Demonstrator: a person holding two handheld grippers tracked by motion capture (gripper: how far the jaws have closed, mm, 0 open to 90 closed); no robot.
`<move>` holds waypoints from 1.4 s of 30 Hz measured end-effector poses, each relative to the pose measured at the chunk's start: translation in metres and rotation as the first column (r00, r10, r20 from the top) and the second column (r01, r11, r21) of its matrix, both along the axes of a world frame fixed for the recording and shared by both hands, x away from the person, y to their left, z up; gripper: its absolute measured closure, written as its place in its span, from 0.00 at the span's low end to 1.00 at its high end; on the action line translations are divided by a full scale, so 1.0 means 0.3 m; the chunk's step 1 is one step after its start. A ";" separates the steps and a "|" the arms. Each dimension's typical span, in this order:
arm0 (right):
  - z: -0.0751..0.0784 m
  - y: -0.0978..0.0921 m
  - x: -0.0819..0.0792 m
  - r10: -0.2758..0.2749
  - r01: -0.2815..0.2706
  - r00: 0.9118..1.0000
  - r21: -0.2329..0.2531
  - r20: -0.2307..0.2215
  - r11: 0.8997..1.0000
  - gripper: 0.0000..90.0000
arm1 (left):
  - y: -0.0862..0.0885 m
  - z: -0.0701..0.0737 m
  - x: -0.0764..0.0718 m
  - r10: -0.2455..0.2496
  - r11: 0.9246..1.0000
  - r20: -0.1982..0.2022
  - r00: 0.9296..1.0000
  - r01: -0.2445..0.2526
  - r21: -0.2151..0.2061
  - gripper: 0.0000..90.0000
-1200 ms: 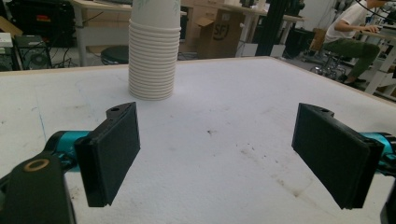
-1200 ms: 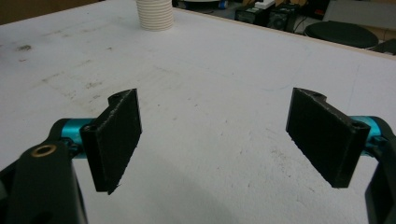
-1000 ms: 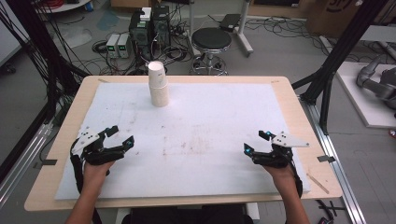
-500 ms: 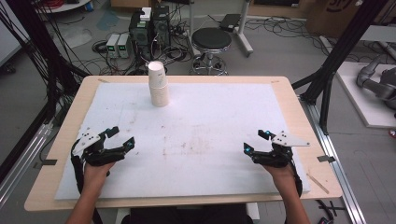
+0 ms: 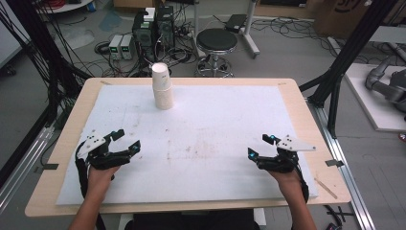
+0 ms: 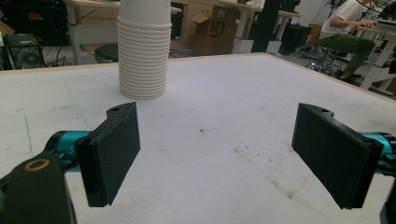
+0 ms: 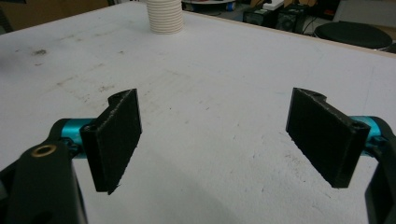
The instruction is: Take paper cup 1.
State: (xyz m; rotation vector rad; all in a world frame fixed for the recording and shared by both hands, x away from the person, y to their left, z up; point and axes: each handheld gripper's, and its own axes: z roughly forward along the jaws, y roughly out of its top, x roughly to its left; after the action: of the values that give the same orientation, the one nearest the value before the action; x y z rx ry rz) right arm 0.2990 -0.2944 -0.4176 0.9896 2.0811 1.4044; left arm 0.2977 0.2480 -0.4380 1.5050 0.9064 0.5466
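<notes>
step: pre-reach, nothing grasped | left claw released, near left of desk | right claw released, near right | cup stack upright, far left-centre | next: likely reach far toward stack

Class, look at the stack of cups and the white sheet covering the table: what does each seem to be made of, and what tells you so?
Stack of cups: probably paper, matte off-white, with thin rolled rims nested closely. White sheet: likely foam or padded board, matte, speckled, stained brown; its edge shows thickness. Table: light wood, possibly plywood.
</notes>
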 end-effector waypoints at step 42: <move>-0.001 0.013 0.018 0.028 -0.029 0.999 -0.007 -0.033 1.000 0.21 | -0.157 0.385 0.512 0.019 0.995 -0.077 0.997 -0.011 0.103 0.17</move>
State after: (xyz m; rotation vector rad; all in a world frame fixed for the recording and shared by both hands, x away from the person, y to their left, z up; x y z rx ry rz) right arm 0.3043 -0.2905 -0.4177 0.9899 2.1309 1.4019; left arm 0.4514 0.2008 -0.3225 1.6226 0.9623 0.5554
